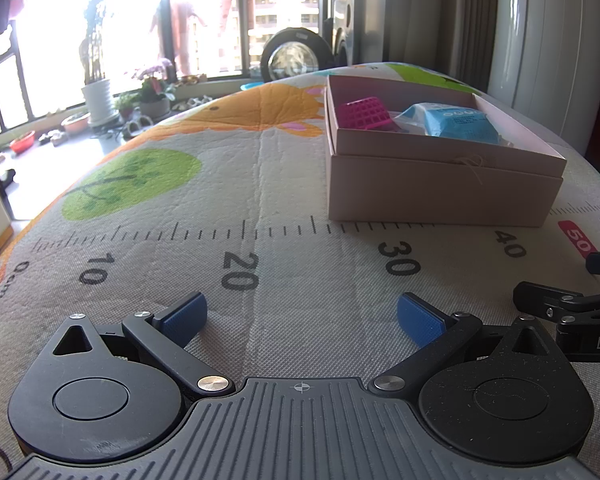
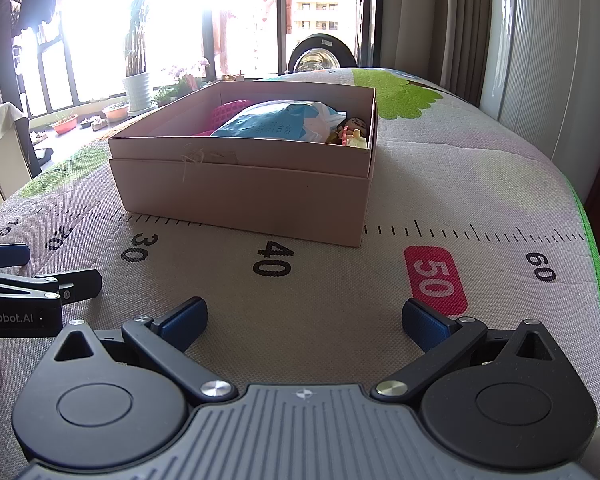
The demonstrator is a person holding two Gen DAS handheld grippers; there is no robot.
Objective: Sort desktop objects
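Right wrist: both claws point(image 2: 304, 320) point(image 1: 302, 318) released; box point(image 2: 240, 196) long axis runs left-right.

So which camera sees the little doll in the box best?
The right wrist view: the doll shows in the far right corner of the pink box, beside the blue packet. The left wrist view does not show it; the packet fills that side.

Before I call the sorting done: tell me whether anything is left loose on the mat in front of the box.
No: in the right wrist view the mat before the box lies bare, with only the two grippers there.
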